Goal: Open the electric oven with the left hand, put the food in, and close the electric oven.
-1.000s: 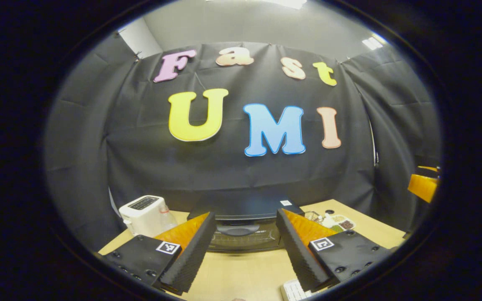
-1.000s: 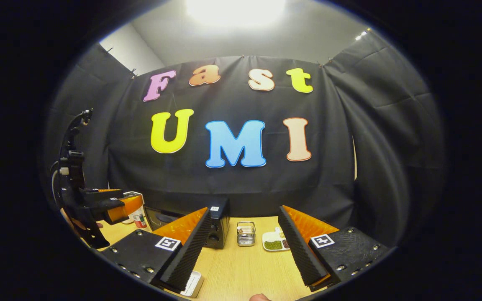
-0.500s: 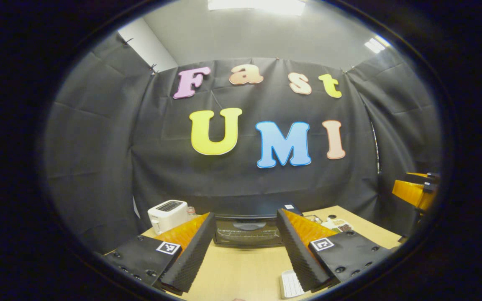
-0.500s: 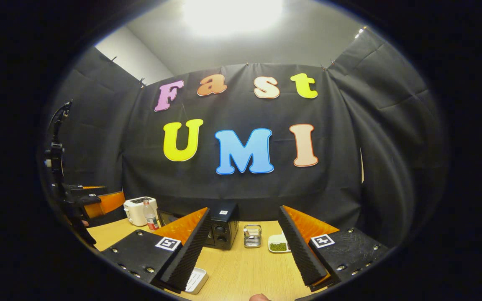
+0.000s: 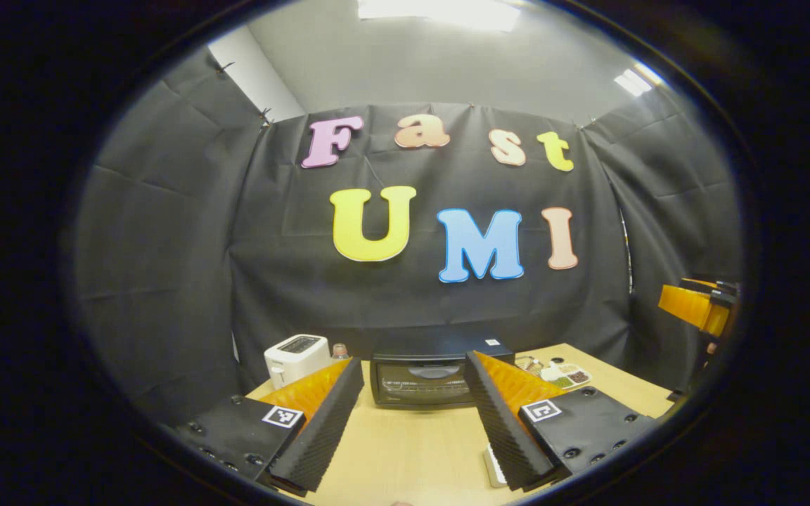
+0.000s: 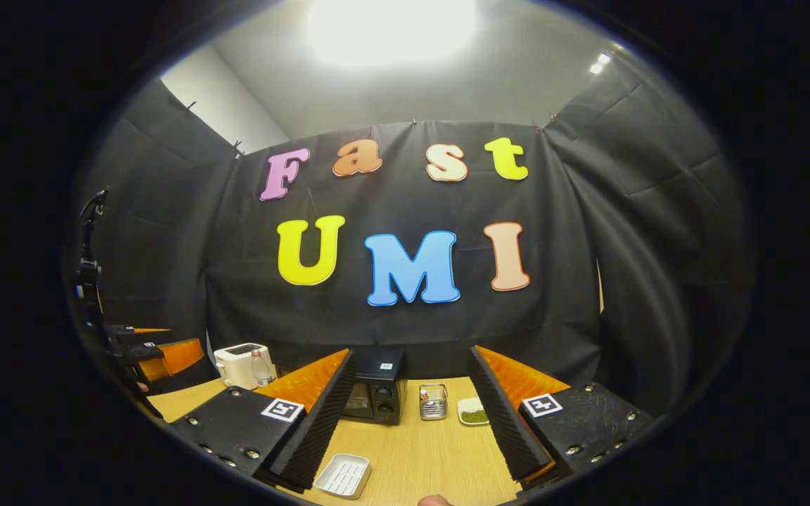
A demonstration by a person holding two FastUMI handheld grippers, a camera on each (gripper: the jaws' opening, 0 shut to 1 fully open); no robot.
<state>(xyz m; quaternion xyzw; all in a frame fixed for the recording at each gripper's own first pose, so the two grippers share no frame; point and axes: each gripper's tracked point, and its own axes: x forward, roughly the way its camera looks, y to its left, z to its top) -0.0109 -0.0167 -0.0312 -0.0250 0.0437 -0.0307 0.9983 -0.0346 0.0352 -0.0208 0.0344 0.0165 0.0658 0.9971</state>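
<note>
In the left gripper view, the left gripper (image 5: 413, 422) is held above the wooden table (image 5: 412, 450) with its two fingers wide apart, and nothing is between them. Straight ahead, at 12 o'clock from the fingers, the black electric oven (image 5: 425, 372) stands at the far edge of the table with its glass door closed. At about 10 o'clock from the oven there is a white toaster (image 5: 295, 357), and a small bottle (image 5: 339, 350) stands just beside it. At about 2 o'clock from the oven lies a divided plate with food (image 5: 564, 374). A white tray (image 5: 492, 466) lies on the table near the lower finger on the right side, partly hidden by it. At 3 o'clock in this view the right gripper (image 5: 702, 309) is seen at the edge.

In the right gripper view, the right gripper (image 6: 410, 429) is also fully spread and holds nothing. The oven (image 6: 377, 393) is at 12 o'clock, slightly to the left, and beside it at 3 o'clock stand a small wire basket (image 6: 433, 400) and the plate (image 6: 474, 412). The white tray (image 6: 342, 475) lies on the table between the fingers, near the left one. The left gripper (image 6: 159, 355) appears at 9 o'clock, with the toaster (image 6: 240, 364) behind it.
</note>
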